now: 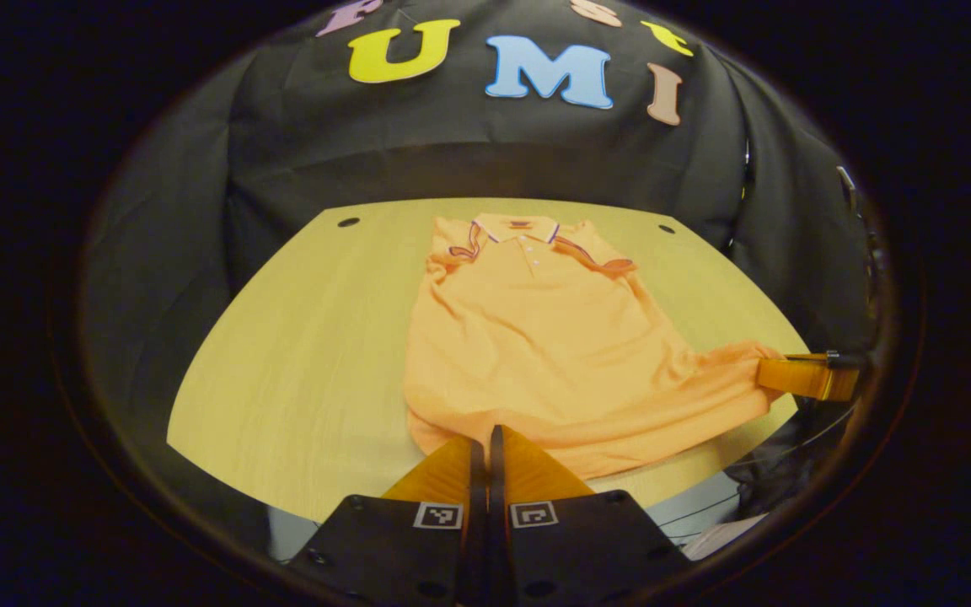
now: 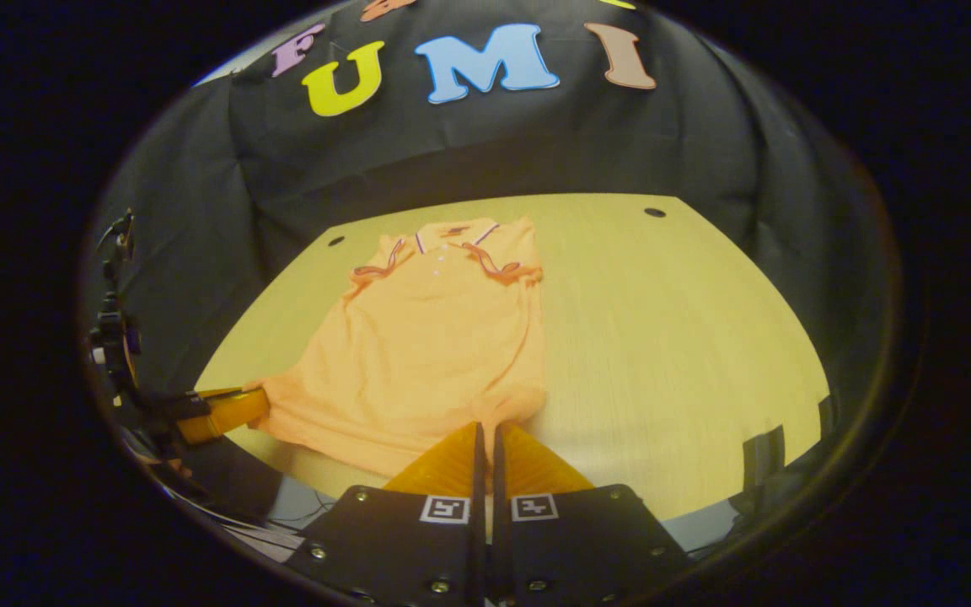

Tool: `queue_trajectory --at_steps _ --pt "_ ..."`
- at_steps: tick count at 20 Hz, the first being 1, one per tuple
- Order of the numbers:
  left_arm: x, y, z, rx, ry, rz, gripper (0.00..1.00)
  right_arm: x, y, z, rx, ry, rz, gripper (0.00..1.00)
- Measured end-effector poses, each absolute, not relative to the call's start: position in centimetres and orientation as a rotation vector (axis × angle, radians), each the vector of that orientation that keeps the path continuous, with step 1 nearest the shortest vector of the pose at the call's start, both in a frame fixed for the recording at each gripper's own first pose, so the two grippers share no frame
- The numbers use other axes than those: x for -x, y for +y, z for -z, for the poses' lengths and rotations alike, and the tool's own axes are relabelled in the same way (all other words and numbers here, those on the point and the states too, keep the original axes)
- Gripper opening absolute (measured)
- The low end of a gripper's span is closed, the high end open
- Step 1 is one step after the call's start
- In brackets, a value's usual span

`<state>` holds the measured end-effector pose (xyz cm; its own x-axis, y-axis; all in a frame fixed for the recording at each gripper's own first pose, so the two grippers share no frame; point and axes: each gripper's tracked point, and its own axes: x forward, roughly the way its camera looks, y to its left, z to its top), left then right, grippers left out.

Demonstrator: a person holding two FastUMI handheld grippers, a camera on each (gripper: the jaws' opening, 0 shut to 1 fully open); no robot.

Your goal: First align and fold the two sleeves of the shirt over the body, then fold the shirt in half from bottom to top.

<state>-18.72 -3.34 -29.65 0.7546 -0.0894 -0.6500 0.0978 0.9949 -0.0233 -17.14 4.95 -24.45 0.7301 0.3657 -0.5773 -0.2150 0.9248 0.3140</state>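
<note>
An orange polo shirt (image 1: 536, 337) lies flat on the wooden counter (image 1: 300, 362), collar far, both striped-trim sleeves folded over its chest. The left claw (image 1: 485, 438) and right claw (image 2: 485, 434) each pinch a bottom hem corner — fingers closed on the fabric, hem stretched between them.

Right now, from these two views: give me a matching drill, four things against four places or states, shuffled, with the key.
Things
1. sleeves
2. collar
3. left gripper
4. table

Places or states
A. bare wood beside the shirt, with a dark hole at a far corner
B. jaws closed on the shirt's near hem
C. folded in over the chest
D. at the shirt's far end

Pairs: 1-C, 2-D, 3-B, 4-A
</note>
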Motion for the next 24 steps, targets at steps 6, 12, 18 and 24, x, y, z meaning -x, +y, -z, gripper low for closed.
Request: queue_trajectory --at_steps 6,12,18,24 --pt "12.8 -3.2 26.4 0.034 0.634 0.13 0.06 11.7 5.1 20.4 -0.223 0.601 -0.284 0.04" --pt "4.9 -1.7 24.8 0.04 0.599 0.163 0.06 4.8 6.9 18.3 -0.22 0.571 -0.245 0.04" --pt "-3.1 -1.2 23.6 0.037 0.57 0.204 0.06 -2.2 7.6 16.9 -0.195 0.549 -0.203 0.04" --pt "-12.1 -2.6 22.4 -0.004 0.506 0.283 0.06 -9.6 7.3 16.1 -0.146 0.531 -0.134 0.04"
